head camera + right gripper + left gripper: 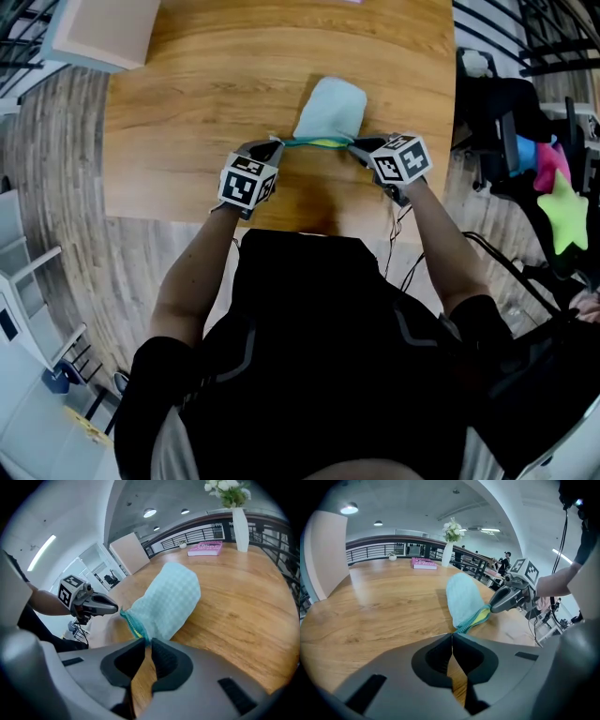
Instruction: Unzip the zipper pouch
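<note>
A light blue checked zipper pouch (329,108) lies on the wooden table (187,122), its teal zipper edge (317,142) towards me and stretched between the two grippers. Yellow lining shows along the parted zipper (482,616). My left gripper (274,146) is shut on the zipper's left end, its tips meeting at the pouch corner (458,630). My right gripper (360,147) is shut on the pouch's right end (140,631), its jaws a sliver apart around the fabric. Each gripper shows in the other's view: the right gripper (502,601) and the left gripper (99,604). I cannot see which one holds the zipper pull.
A white vase with flowers (448,551) and a pink book (424,564) stand at the table's far side. A pale board (101,30) leans past the far left corner. A chair with bright soft toys (555,202) stands on the right. The table's near edge runs just under the grippers.
</note>
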The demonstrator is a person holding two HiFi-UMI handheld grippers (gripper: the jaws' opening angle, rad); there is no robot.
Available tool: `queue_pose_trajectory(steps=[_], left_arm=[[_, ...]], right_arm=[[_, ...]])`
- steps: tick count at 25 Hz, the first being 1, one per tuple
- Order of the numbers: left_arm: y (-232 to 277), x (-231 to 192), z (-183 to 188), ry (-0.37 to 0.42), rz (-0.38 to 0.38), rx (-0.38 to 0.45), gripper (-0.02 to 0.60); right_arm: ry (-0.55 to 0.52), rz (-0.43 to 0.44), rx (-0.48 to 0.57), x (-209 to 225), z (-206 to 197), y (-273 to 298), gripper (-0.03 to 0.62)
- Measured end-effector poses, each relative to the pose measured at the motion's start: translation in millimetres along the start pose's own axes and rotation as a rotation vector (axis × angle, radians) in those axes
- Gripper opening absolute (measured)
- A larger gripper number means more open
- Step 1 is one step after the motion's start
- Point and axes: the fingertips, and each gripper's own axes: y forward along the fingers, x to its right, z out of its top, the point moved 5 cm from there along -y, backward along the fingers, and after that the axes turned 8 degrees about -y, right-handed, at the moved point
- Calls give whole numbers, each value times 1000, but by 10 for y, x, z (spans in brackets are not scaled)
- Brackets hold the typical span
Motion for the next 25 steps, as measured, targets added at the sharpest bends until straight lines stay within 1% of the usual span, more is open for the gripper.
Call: queue_pose_trajectory(steps=[3,6,10,15,20,22,25], left_arm=[[51,6,-46,9,5,-27,29],[85,12,-44,16,14,-34,29],[119,-7,-54,23,27,-35,31],[76,22,-58,40,28,-25,32],[-93,164,9,42,32,30,32],[-200,232,80,38,37,70,32],[-392,366,220,29,35,152,32]], right_arm=[[7,-5,-30,6,-53,52,54],[-4,-25,-46,9,-75,75,55],[2,-30,-41,10,-87,107,60],[-33,-61,-34,7,-69,30,85],[-63,-78,14,-23,-47,-175,107],[-84,-84,44,-52,-4,-302,107],[-116,-91,108,-109,76,-550,107]])
